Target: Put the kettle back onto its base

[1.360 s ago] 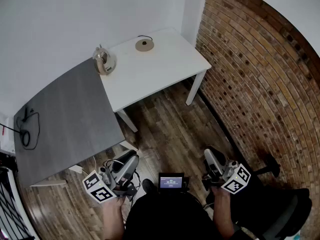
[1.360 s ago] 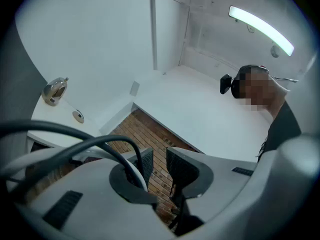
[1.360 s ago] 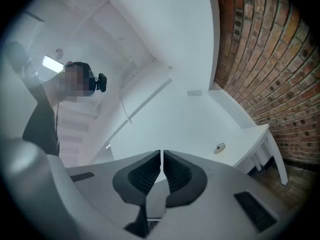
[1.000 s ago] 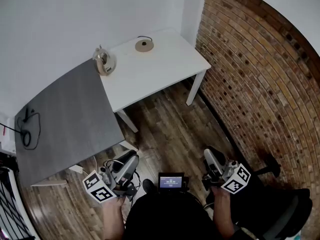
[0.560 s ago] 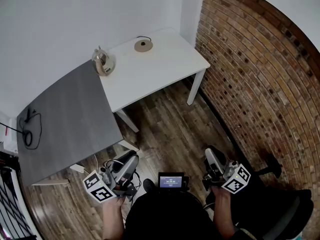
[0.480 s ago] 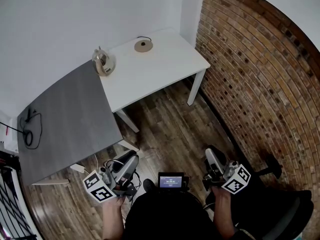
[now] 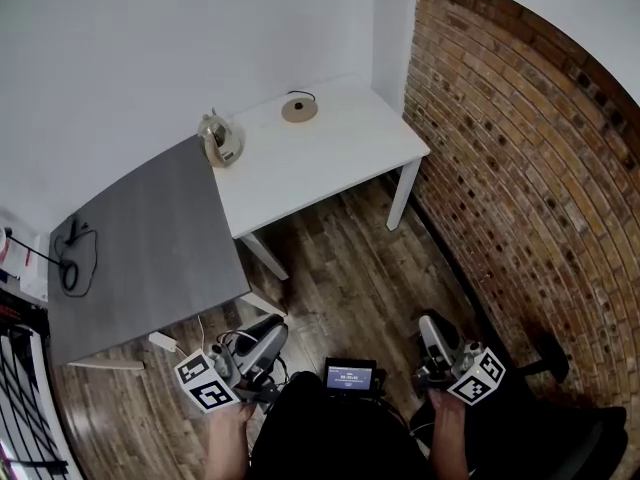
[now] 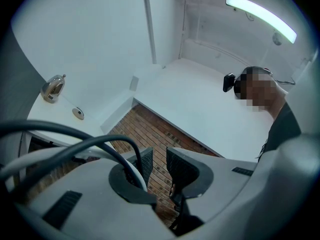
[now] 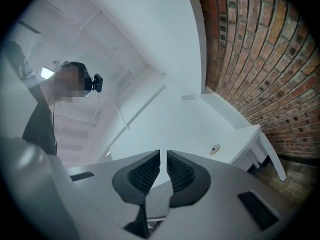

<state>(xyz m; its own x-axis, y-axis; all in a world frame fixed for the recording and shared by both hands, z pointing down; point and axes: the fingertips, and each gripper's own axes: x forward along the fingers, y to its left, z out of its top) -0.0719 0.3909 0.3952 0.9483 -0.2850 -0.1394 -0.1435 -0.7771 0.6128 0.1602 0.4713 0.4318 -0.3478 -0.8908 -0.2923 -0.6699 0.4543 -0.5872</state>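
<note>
A shiny metal kettle (image 7: 219, 140) stands upright on the white table (image 7: 330, 163), at its left end by the grey table. Its round base (image 7: 298, 109) lies apart from it, farther right near the wall, with a cord. The left gripper view shows the kettle (image 8: 52, 88) and the base (image 8: 78, 113) small and far off. Only the base (image 9: 215, 149) shows in the right gripper view. My left gripper (image 7: 264, 339) and right gripper (image 7: 432, 330) are held low by my body, far from the table. Both are shut with nothing between the jaws.
A grey table (image 7: 140, 238) adjoins the white one on the left, with a coiled black cable (image 7: 72, 258) at its far end. A brick wall (image 7: 520, 168) runs along the right. Wooden floor (image 7: 340, 268) lies between me and the tables. A small screen (image 7: 350, 376) sits between my hands.
The head view has shifted, so the tables sit a little lower and to the right. Both grippers show slightly lower in the picture. Kettle and base keep their places.
</note>
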